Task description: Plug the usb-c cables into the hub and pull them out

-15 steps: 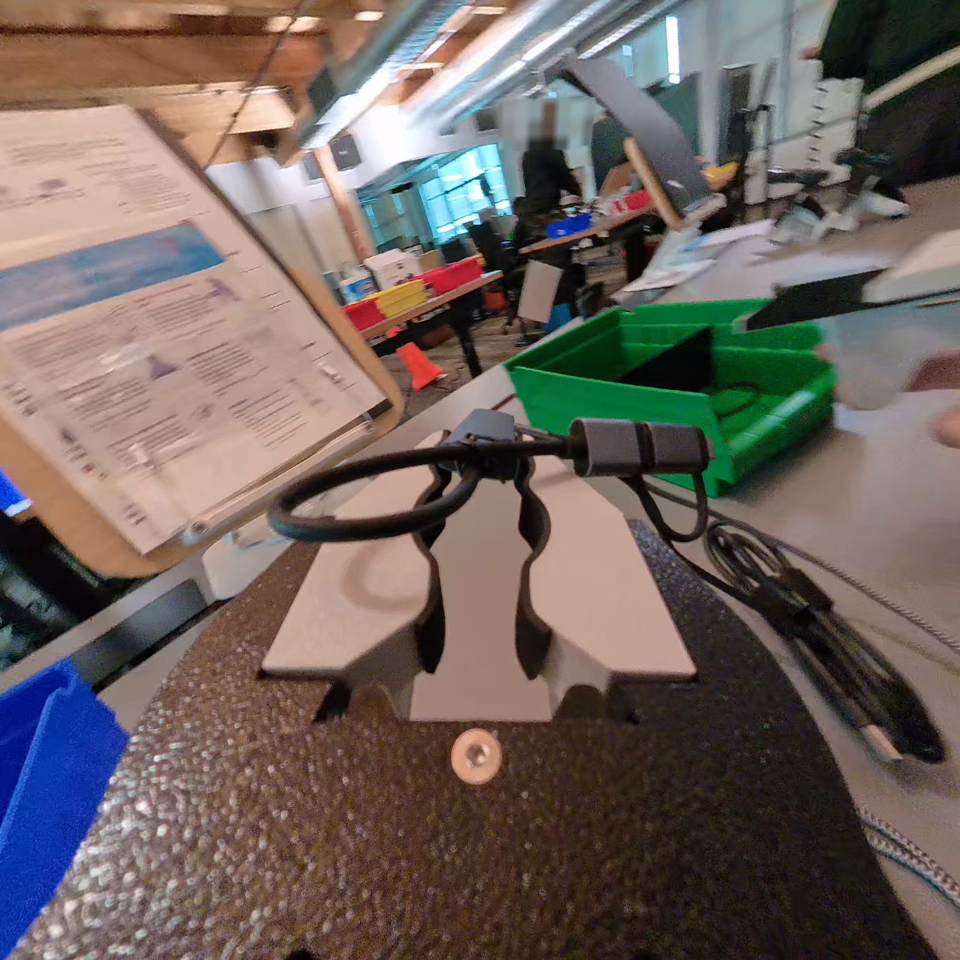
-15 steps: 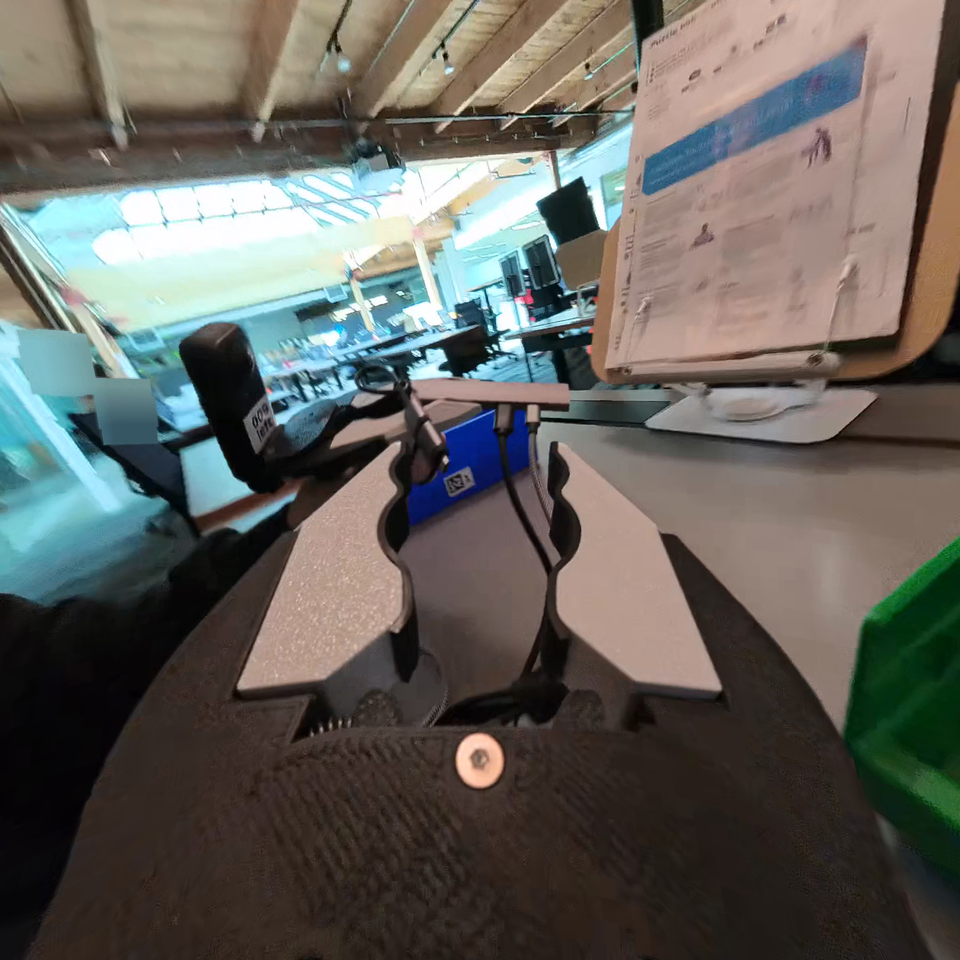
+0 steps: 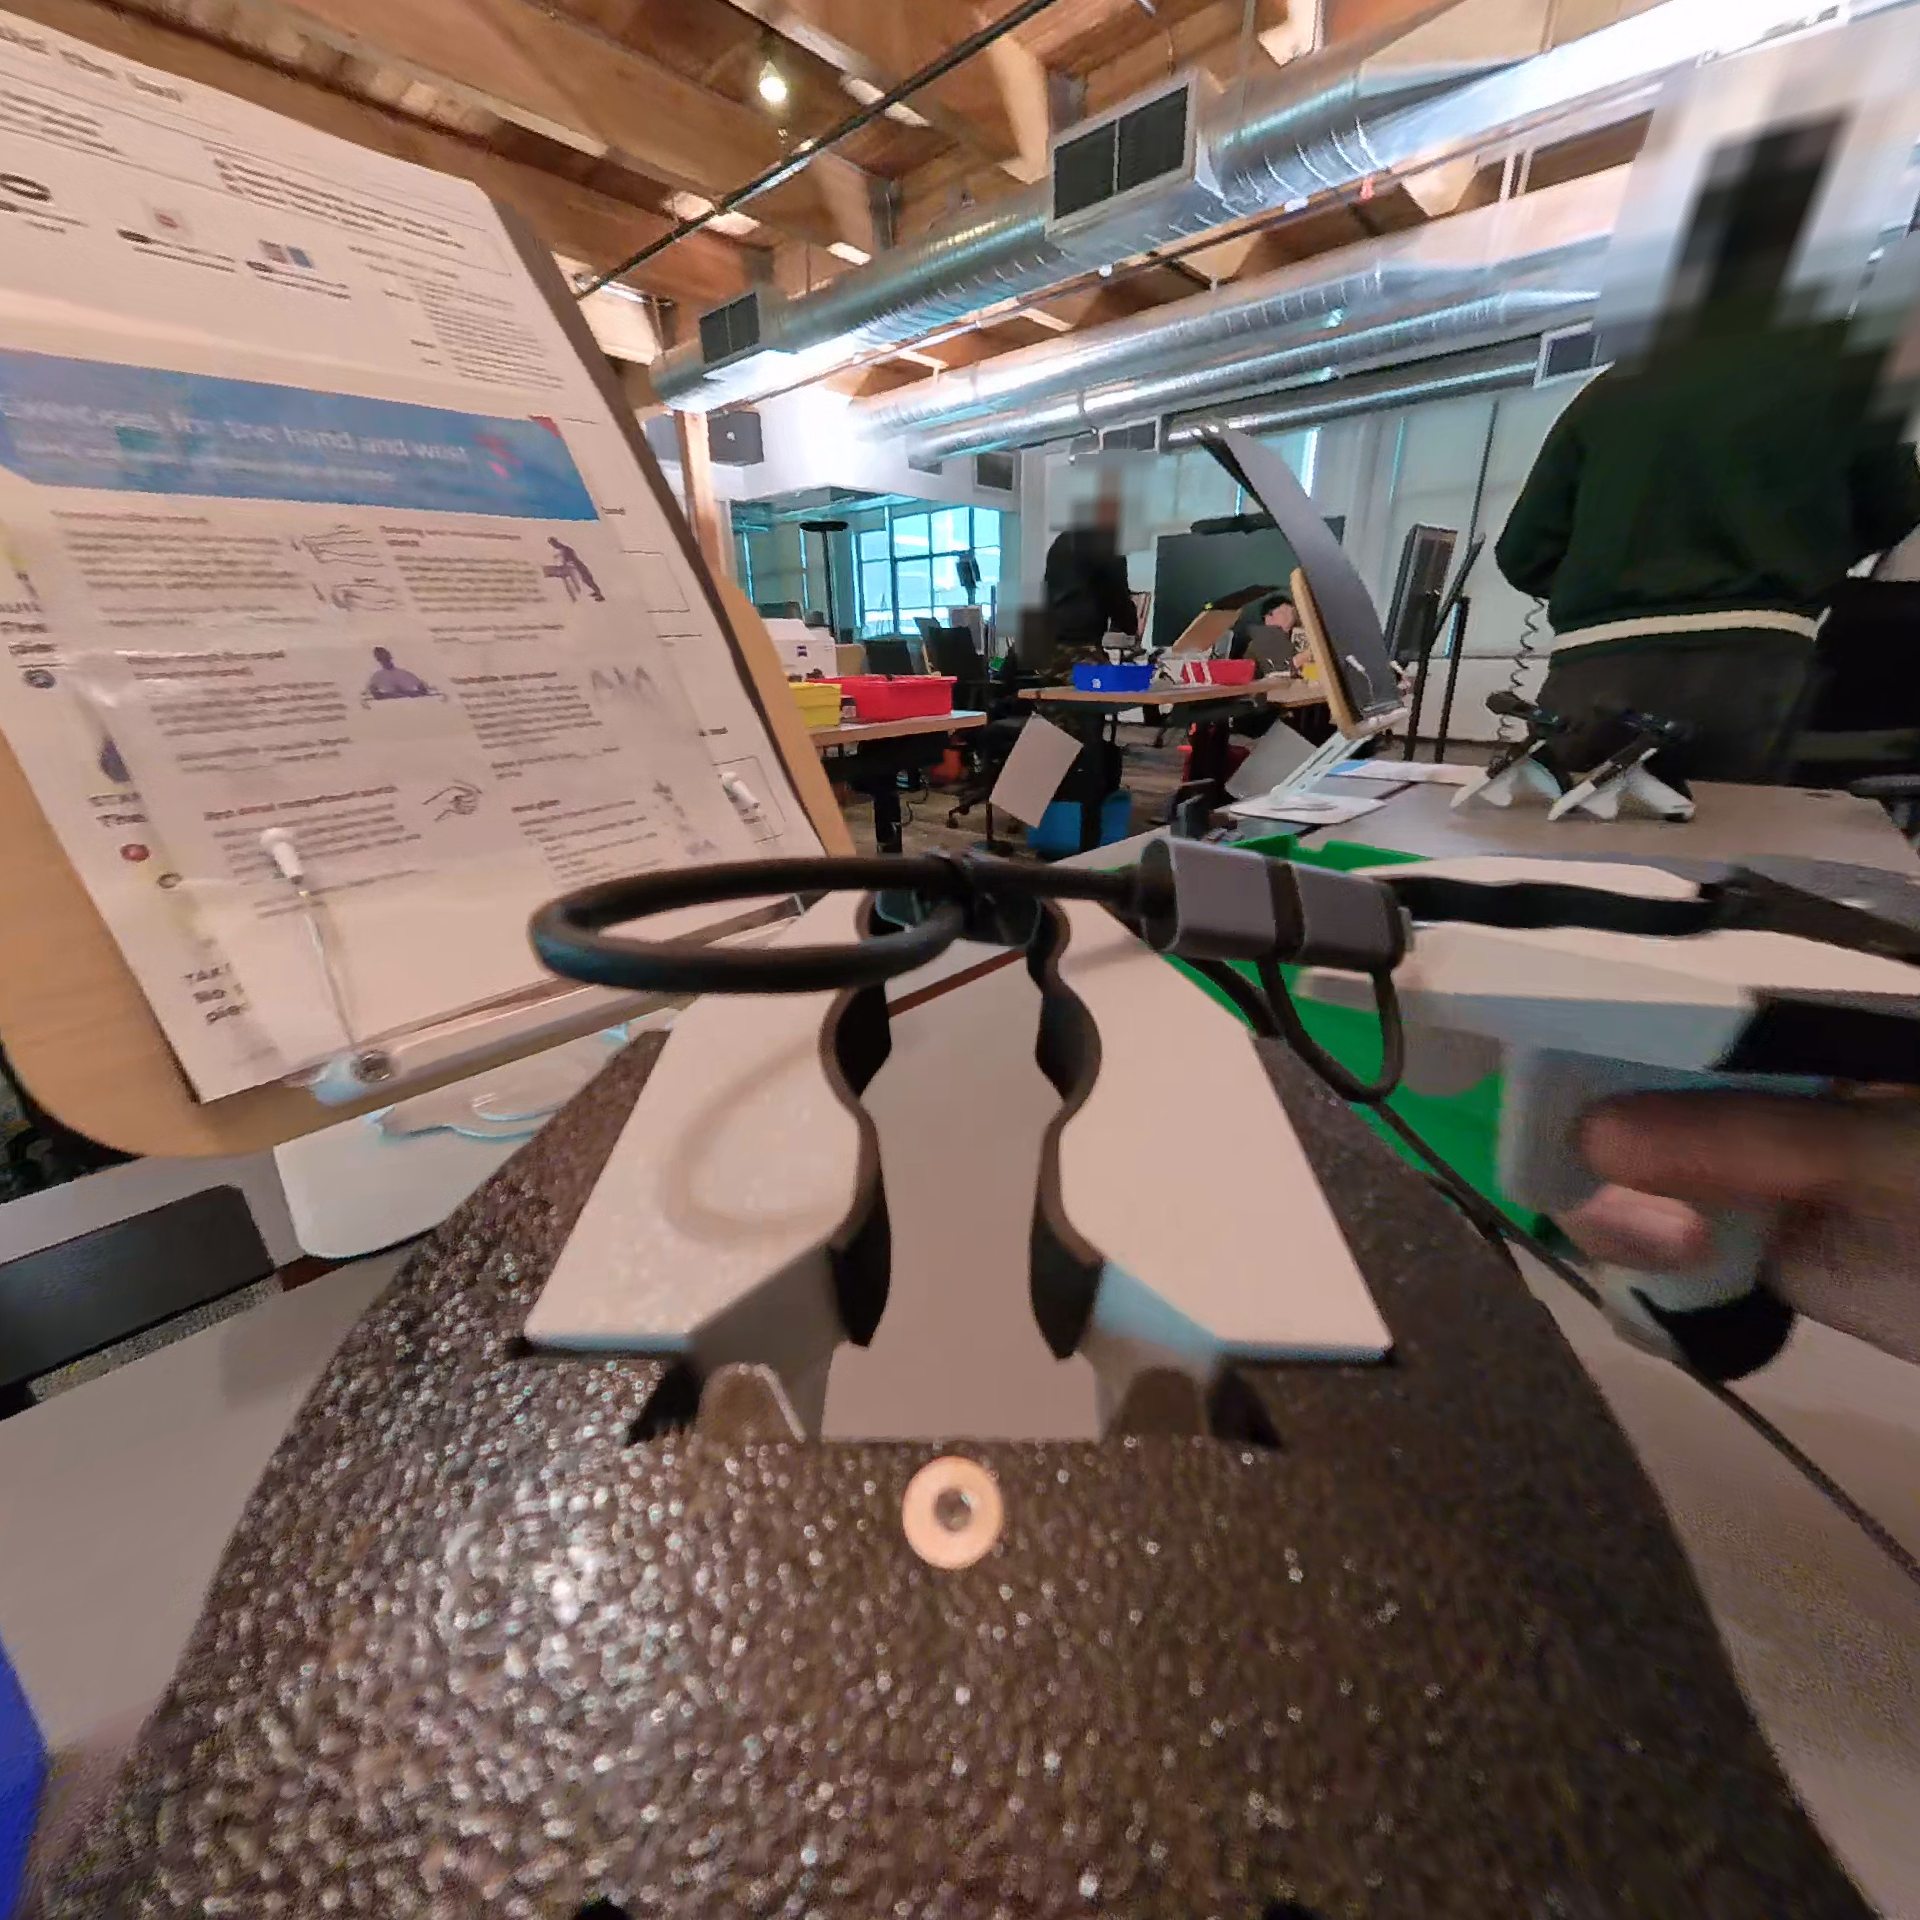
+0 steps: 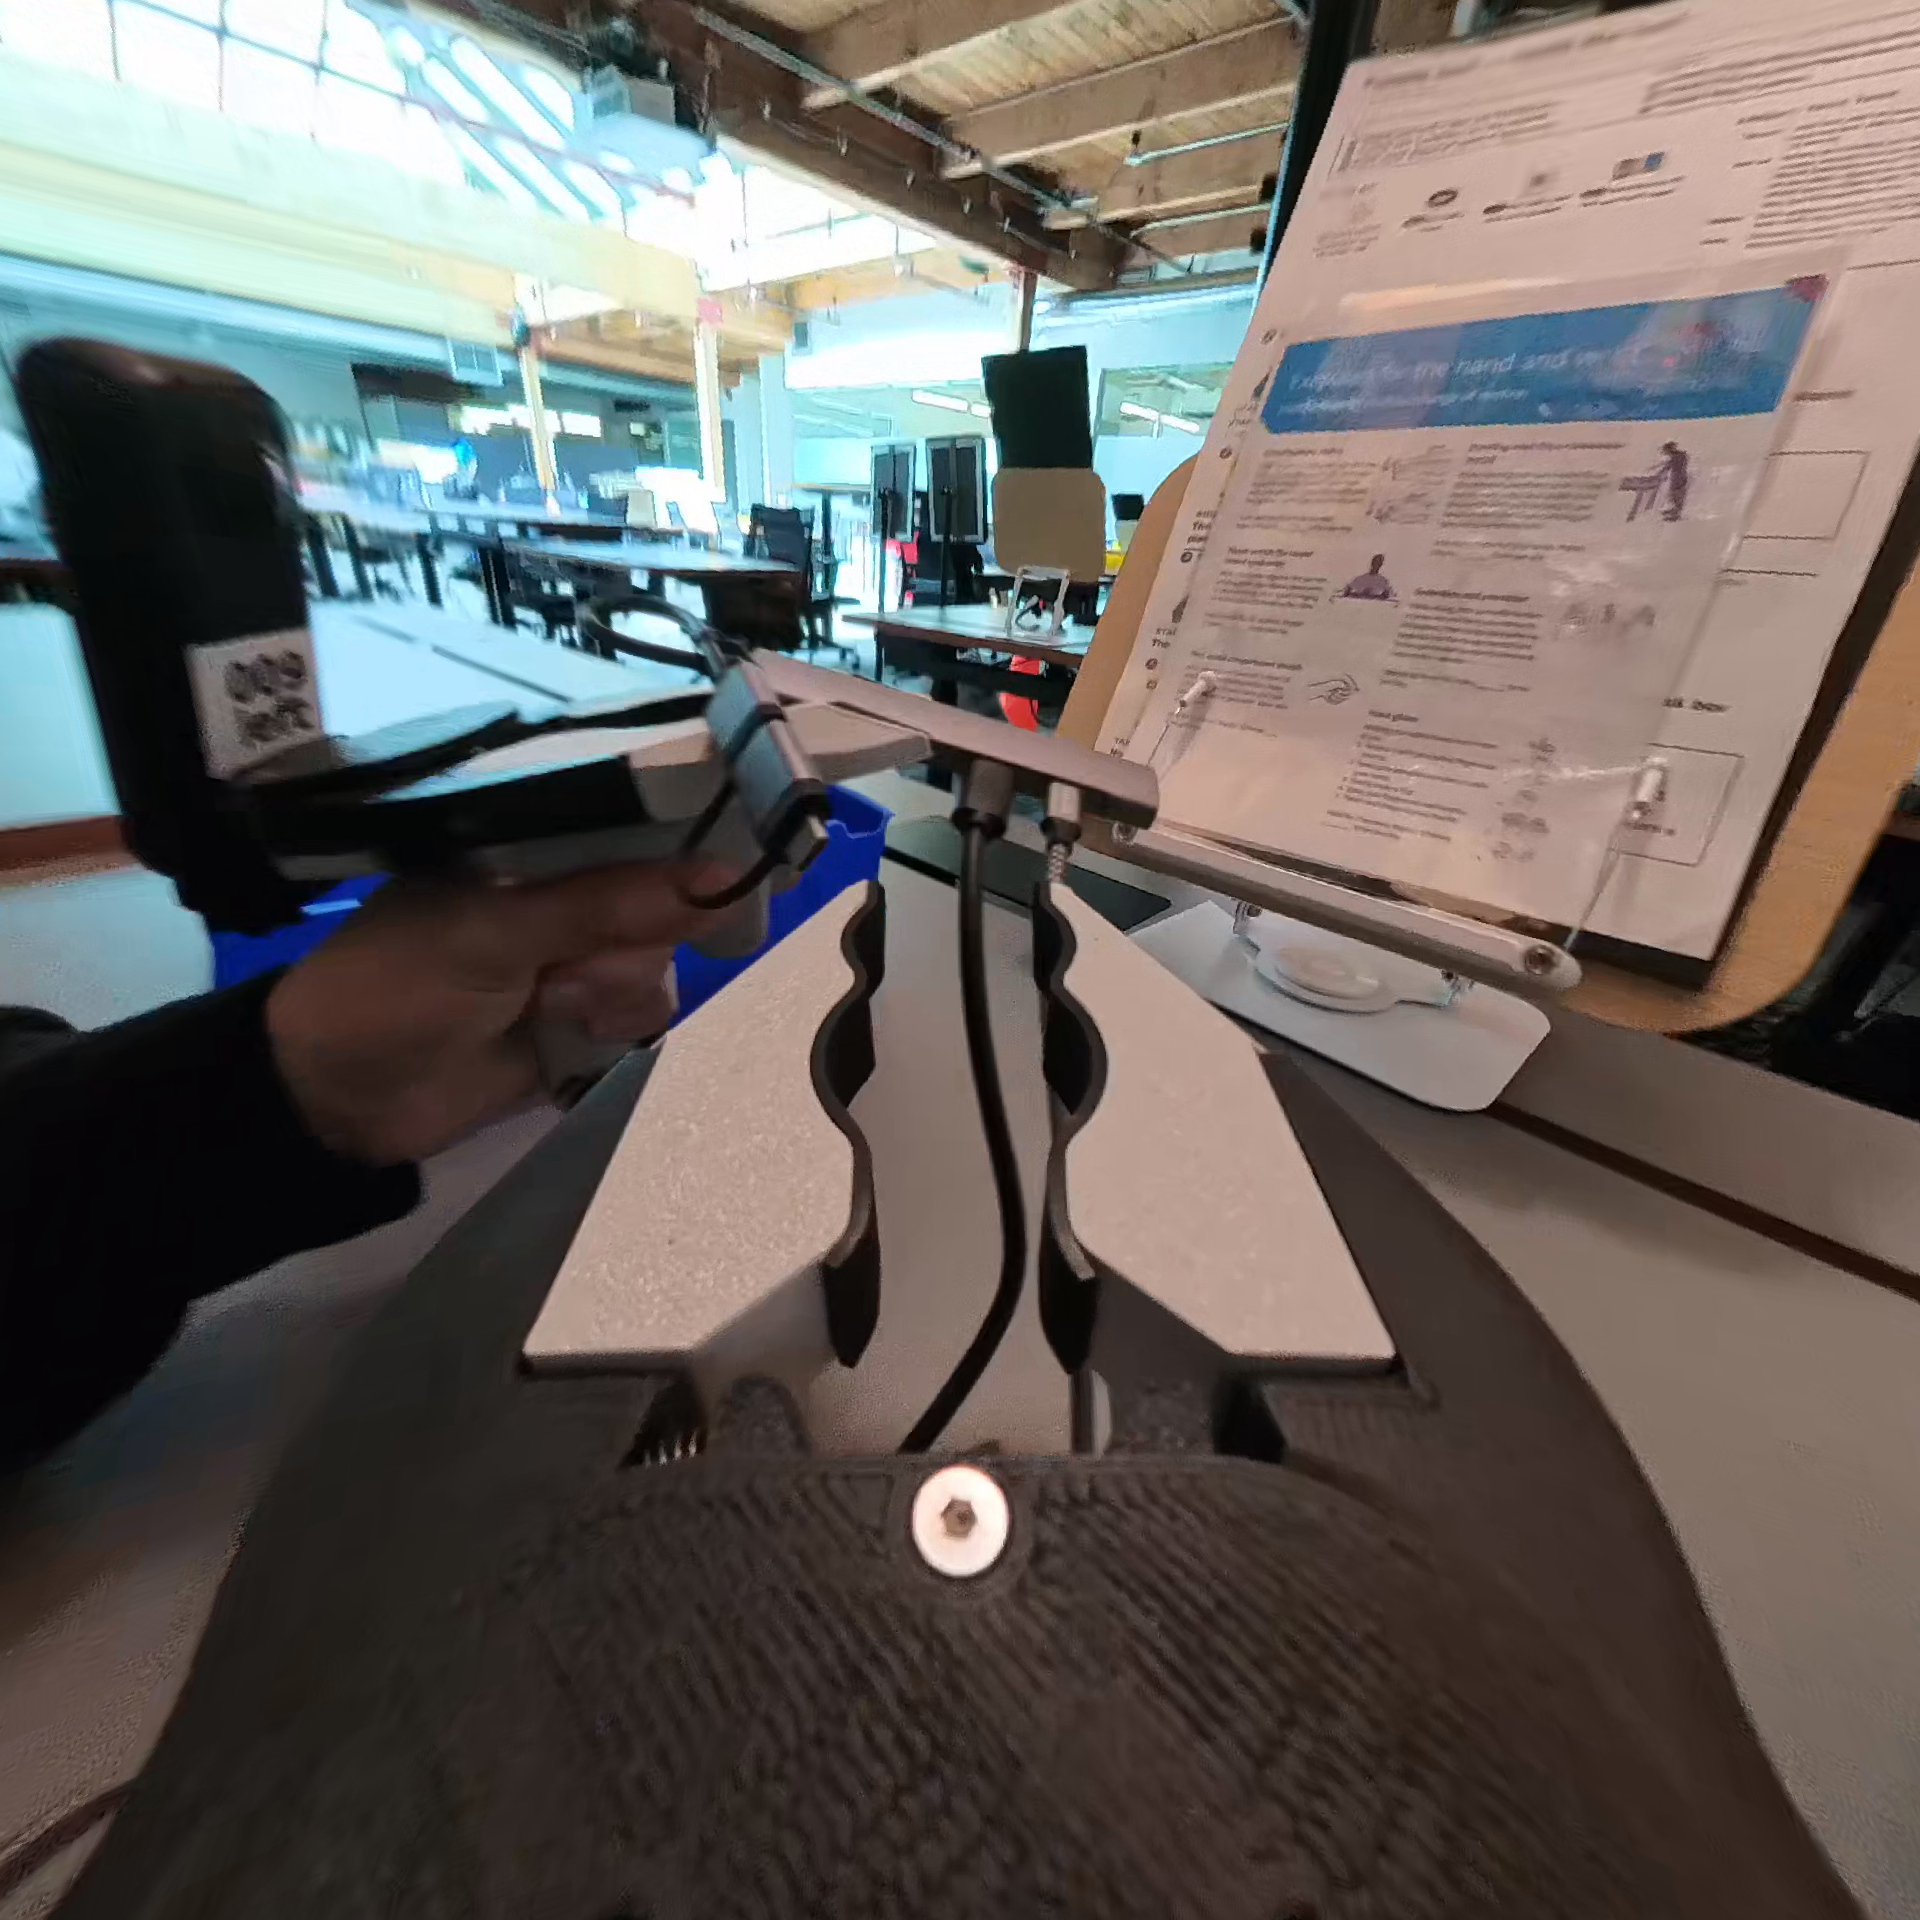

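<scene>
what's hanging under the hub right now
In the right wrist view, two cables hang from the hub: a black cable and a braided cable. Both run down between the right gripper fingers; their lower ends are hidden behind it.

Open-plan workshop: benches [image 3: 1132, 694], parts bins [image 3: 899, 694], ducts [image 3: 1299, 177]

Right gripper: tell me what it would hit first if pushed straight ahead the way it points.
Probably the flat grey metal hub, held in the air just beyond the right gripper, with two cables hanging from its underside: a smooth black cable runs down between the fingers, beside a braided cable. Depth is uncertain.
</scene>
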`<move>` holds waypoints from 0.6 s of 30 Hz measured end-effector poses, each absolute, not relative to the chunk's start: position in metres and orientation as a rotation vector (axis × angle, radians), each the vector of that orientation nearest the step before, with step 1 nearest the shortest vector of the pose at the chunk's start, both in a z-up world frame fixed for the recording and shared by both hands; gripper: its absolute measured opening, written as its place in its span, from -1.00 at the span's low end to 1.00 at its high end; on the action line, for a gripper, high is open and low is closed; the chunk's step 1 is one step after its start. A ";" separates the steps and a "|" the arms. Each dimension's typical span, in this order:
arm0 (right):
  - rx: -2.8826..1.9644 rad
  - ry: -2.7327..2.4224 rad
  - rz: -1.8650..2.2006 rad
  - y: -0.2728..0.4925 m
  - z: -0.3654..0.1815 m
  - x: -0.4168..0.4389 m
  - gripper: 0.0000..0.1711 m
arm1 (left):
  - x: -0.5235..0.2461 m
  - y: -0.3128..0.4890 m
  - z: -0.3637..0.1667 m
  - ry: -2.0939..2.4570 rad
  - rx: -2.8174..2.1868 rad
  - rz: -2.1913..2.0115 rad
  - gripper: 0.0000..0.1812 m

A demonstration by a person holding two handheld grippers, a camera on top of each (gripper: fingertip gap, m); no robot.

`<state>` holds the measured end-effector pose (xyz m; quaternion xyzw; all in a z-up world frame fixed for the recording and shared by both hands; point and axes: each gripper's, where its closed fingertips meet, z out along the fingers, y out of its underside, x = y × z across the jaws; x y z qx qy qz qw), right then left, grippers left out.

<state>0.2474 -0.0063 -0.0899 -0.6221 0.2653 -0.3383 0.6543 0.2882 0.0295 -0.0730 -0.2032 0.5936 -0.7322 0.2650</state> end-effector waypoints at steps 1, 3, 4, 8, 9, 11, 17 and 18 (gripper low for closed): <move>-1.452 0.578 -0.785 0.001 -0.094 0.257 -0.69 | 0.289 0.034 -0.075 1.585 -0.547 -1.994 -0.77; -1.508 0.518 -0.858 0.009 -0.101 0.271 -0.70 | 0.295 0.042 -0.080 1.563 -0.588 -2.014 -0.77; -1.520 0.494 -0.904 0.011 -0.103 0.277 -0.70 | 0.296 0.044 -0.082 1.569 -0.600 -2.030 -0.77; -1.510 0.443 -0.962 0.018 -0.105 0.281 -0.74 | 0.300 0.043 -0.094 1.571 -0.616 -2.031 -0.77; -1.500 0.462 -0.999 0.015 -0.103 0.281 -0.72 | 0.300 0.041 -0.096 1.578 -0.607 -2.014 -0.77; -1.504 0.429 -1.098 0.013 -0.101 0.276 -0.80 | 0.301 0.038 -0.101 1.588 -0.594 -1.949 -0.77; -1.410 0.472 -0.971 -0.007 -0.096 0.271 -0.57 | 0.293 0.033 -0.104 1.611 -0.564 -1.963 -0.77; -1.312 0.562 -0.828 -0.020 -0.092 0.273 -0.52 | 0.293 0.035 -0.103 1.605 -0.569 -1.981 -0.77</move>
